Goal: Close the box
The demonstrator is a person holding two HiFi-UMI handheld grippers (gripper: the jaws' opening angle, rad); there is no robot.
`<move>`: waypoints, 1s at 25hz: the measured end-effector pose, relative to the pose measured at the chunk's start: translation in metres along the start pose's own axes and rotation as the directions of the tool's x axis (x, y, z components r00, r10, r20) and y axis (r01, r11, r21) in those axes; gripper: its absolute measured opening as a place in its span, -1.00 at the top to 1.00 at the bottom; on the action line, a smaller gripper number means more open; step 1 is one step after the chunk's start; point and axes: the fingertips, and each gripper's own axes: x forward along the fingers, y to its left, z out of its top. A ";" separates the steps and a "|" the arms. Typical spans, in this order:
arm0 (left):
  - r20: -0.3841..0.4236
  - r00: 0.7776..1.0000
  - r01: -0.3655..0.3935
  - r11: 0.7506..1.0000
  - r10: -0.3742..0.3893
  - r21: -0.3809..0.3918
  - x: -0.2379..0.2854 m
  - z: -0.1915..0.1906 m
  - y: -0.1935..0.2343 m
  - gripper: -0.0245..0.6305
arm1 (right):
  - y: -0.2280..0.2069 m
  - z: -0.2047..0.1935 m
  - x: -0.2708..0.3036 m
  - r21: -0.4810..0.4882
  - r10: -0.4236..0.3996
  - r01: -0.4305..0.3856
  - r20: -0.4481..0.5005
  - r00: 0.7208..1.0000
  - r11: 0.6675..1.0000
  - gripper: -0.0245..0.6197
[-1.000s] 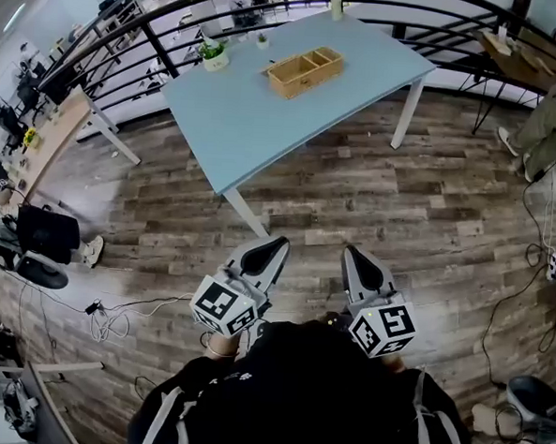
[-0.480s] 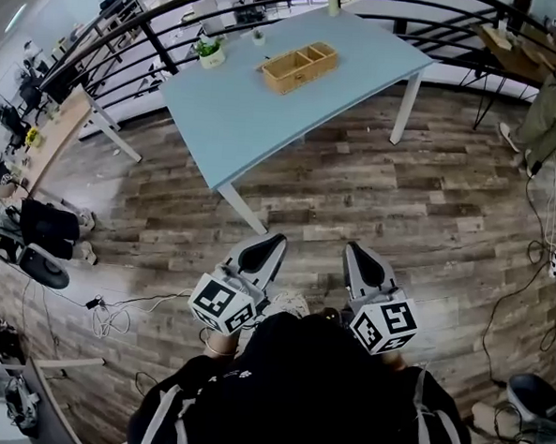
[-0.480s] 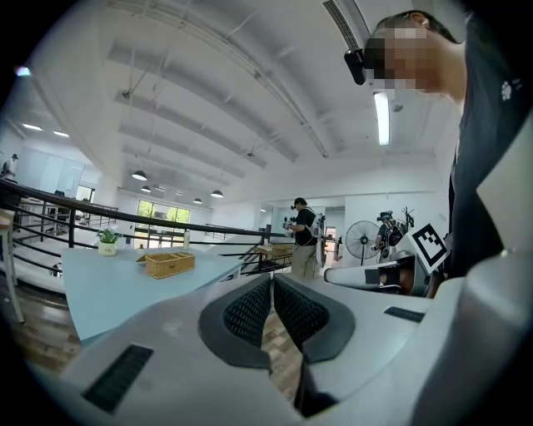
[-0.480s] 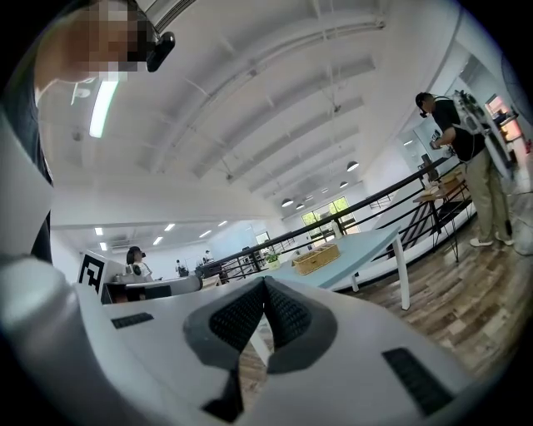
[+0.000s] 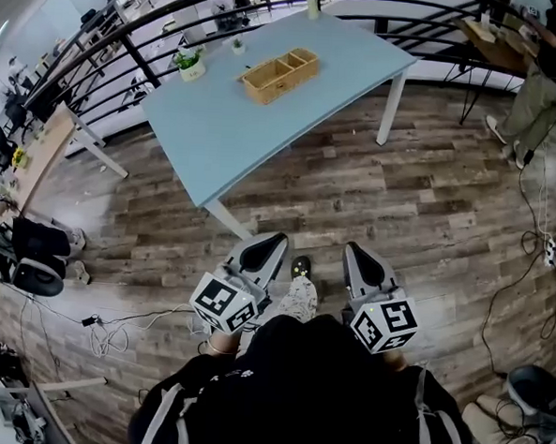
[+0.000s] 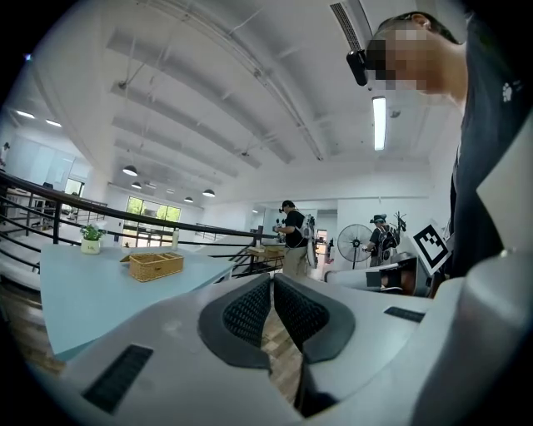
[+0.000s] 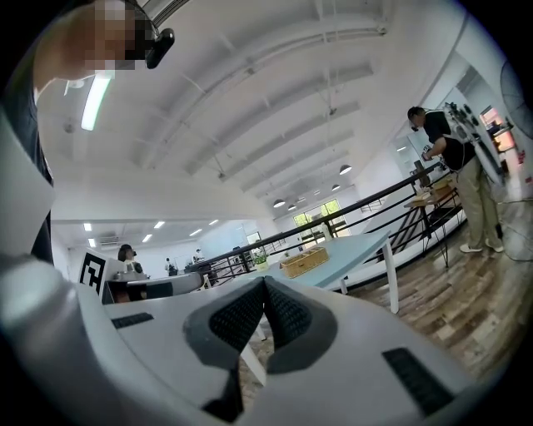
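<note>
The surface [image 5: 229,134] draws nearer, but the box [image 5: 279,74] sits well out of reach; left tongs [image 5: 273,240] and right tongs [image 5: 355,251] are pressed together, empty.

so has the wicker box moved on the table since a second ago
No. The wicker box sits at the same spot on the blue table, right of the potted plant; only the camera shifted.

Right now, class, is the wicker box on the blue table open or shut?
Open: from the head view, the wicker box on the blue table shows its three compartments, with no lid covering them.
</note>
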 end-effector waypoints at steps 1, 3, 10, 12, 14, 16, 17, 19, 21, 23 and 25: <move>0.004 1.000 0.005 1.000 -0.005 0.000 0.005 0.001 0.004 0.86 | -0.004 0.001 0.004 0.000 -0.009 0.009 0.003 1.000 1.000 0.92; 0.016 1.000 0.018 1.000 -0.018 0.000 0.016 0.003 0.012 0.86 | -0.011 0.003 0.011 -0.001 -0.026 0.026 0.005 1.000 1.000 0.92; 0.003 0.998 0.069 0.998 -0.069 -0.007 0.055 0.001 0.046 0.86 | -0.034 0.012 0.046 -0.002 -0.064 0.064 0.002 0.998 0.998 0.92; -0.003 0.996 0.085 0.996 -0.085 -0.011 0.067 0.000 0.058 0.85 | -0.042 0.014 0.061 -0.002 -0.080 0.080 0.000 0.997 0.997 0.92; -0.004 0.995 0.098 0.995 -0.098 -0.016 0.079 0.002 0.071 0.85 | -0.049 0.019 0.077 -0.002 -0.089 0.089 -0.003 0.996 0.996 0.91; 0.003 0.994 0.106 0.994 -0.105 -0.021 0.091 0.007 0.086 0.85 | -0.054 0.025 0.093 -0.004 -0.090 0.090 -0.005 0.996 0.996 0.90; 0.008 0.994 0.110 0.994 -0.110 -0.022 0.096 0.010 0.094 0.85 | -0.056 0.027 0.101 -0.003 -0.090 0.090 -0.005 0.996 0.996 0.90; 0.014 0.993 0.122 0.992 -0.121 -0.017 0.104 0.013 0.106 0.85 | -0.058 0.031 0.115 -0.004 -0.093 0.093 -0.002 0.996 0.996 0.88; 0.016 0.990 0.138 0.990 -0.137 -0.011 0.112 0.015 0.116 0.85 | -0.061 0.034 0.127 -0.007 -0.100 0.100 -0.003 0.995 0.995 0.87; 0.014 0.988 0.152 0.988 -0.151 -0.010 0.119 0.016 0.126 0.85 | -0.062 0.036 0.138 -0.010 -0.104 0.104 -0.009 0.995 0.995 0.86; 0.008 0.986 0.165 0.986 -0.165 -0.012 0.127 0.016 0.136 0.85 | -0.064 0.039 0.149 -0.016 -0.110 0.110 -0.016 0.994 0.994 0.84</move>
